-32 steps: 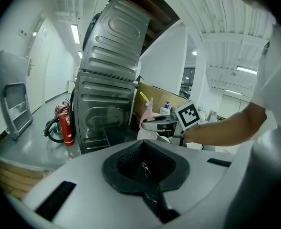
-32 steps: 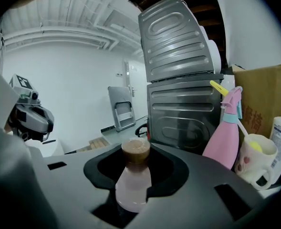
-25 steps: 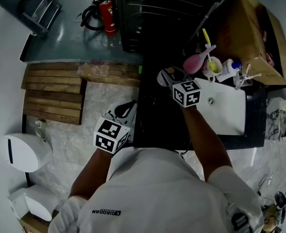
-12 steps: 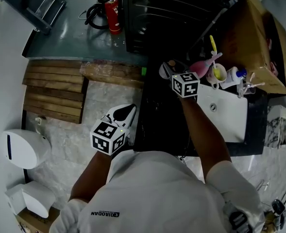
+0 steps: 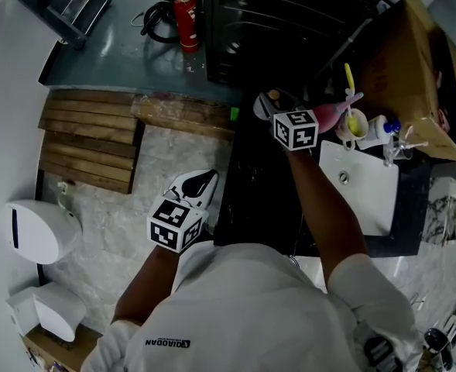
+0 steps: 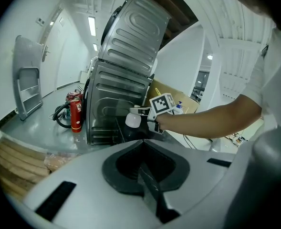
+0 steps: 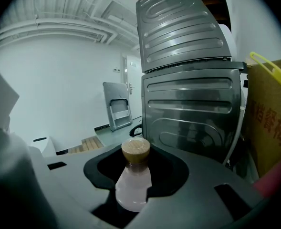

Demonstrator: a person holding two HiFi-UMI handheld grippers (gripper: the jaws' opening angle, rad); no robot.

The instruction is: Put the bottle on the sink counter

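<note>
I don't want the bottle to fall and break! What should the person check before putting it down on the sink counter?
1. Grip on the bottle: ok. The right gripper has its fingers shut on it, below the brown cap.
2. Bottle upright: ok, with the cap on top.
3. Free spot: ok. The dark sink counter left of the white basin looks bare.
4. Room nearby: not ok. A pink thing and a yellow cup crowd the back edge, close to the right gripper.
5. Left gripper: ok. It is shut, empty and off the counter.
</note>
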